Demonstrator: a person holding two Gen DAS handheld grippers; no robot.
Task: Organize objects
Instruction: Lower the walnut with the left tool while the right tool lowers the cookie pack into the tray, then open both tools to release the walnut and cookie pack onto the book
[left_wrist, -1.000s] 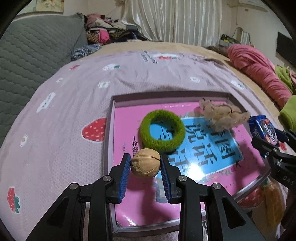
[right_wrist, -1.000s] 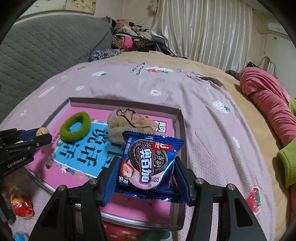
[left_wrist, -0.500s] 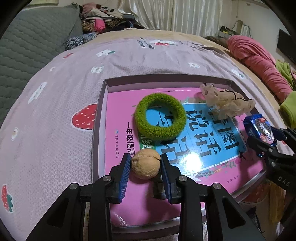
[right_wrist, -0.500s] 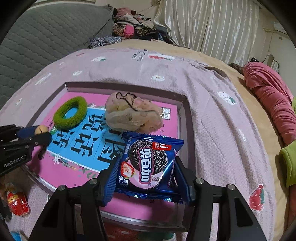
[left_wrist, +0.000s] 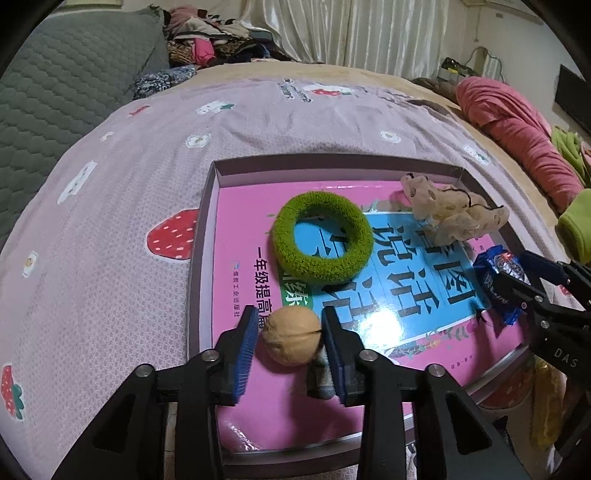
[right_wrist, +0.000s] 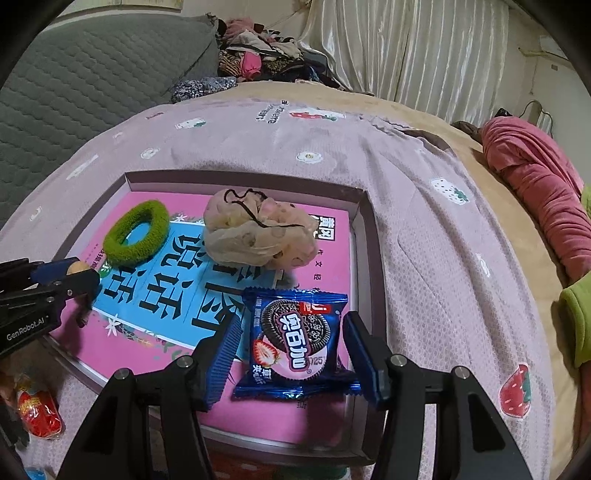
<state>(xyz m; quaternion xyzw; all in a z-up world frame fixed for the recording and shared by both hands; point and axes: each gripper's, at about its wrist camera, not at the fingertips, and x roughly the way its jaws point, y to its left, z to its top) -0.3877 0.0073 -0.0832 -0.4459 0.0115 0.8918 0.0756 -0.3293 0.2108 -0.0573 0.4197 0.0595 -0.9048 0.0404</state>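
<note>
My left tongs (left_wrist: 290, 345) pinch a tan round walnut (left_wrist: 291, 336) low over the pink tray (left_wrist: 207, 206). My right tongs (right_wrist: 291, 354) spread around the blue cookie packet (right_wrist: 293, 343), lying flat at the tray's near-right corner.

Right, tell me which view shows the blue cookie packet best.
Right wrist view: the blue cookie packet faces the camera, label readable, between the right gripper fingers. Left wrist view shows only its crumpled edge at the frame's right.
</note>
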